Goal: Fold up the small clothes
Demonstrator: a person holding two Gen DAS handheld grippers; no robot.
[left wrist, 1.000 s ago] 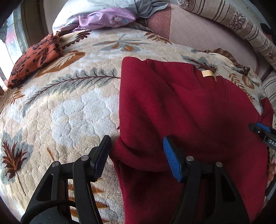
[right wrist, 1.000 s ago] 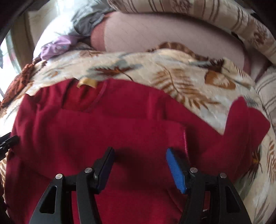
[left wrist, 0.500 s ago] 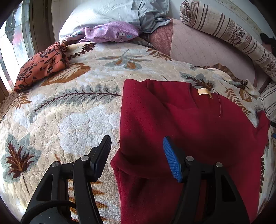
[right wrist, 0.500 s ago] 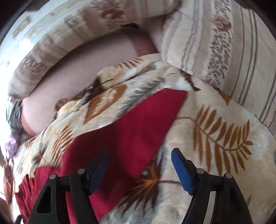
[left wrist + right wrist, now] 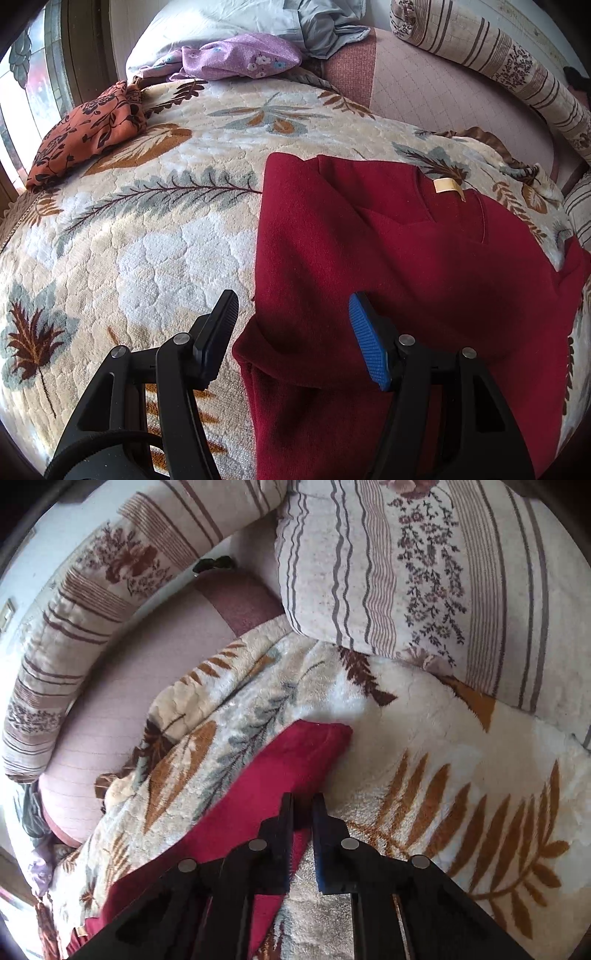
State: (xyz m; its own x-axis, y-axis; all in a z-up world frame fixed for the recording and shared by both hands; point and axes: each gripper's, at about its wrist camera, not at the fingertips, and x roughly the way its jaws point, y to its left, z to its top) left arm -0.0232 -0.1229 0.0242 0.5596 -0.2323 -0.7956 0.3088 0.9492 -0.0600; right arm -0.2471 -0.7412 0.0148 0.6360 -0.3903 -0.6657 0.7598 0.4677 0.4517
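1. My sweater [image 5: 424, 280] was deep red with a tan neck label [image 5: 447, 185].
2. The blanket [image 5: 155, 236] was cream with rust and grey-blue leaves.
3. The far-left cloth [image 5: 85, 136] was orange with black flowers.
4. My left gripper [image 5: 293, 332] had one blue and one black pad.

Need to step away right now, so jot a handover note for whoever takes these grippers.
Left gripper: open, hovering over the red sweater's left edge, holding nothing.
Right gripper: shut on the right sleeve, which lies stretched out on the leaf blanket.
Done: sweater's left side looks folded in.
Left: fold the right sleeve across, then probably fold bottom to collar.
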